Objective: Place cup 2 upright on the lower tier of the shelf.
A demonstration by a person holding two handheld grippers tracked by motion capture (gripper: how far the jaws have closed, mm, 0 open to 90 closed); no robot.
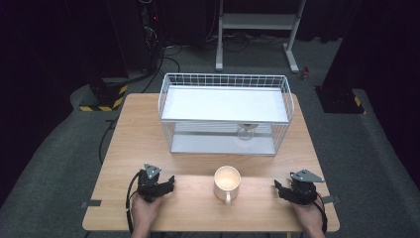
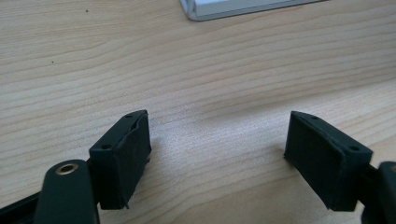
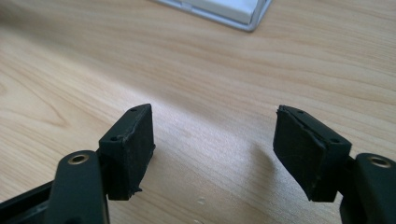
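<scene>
High view: a cream ceramic mug [image 1: 227, 182] stands upright on the wooden counter [image 1: 188, 203], between the left hand-held gripper [image 1: 171, 184] and right hand-held gripper [image 1: 278, 187], before a white wire basket [image 1: 287, 99]. Gripper views: both stand wide, empty. Mug judged rigid, glazed-slick, breakable; take the handle or rim.

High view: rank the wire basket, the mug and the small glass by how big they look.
1. Wire basket, by far the largest.
2. Mug.
3. Glass, though it sits farther back, inside the basket, so it may be shrunk by distance.
</scene>
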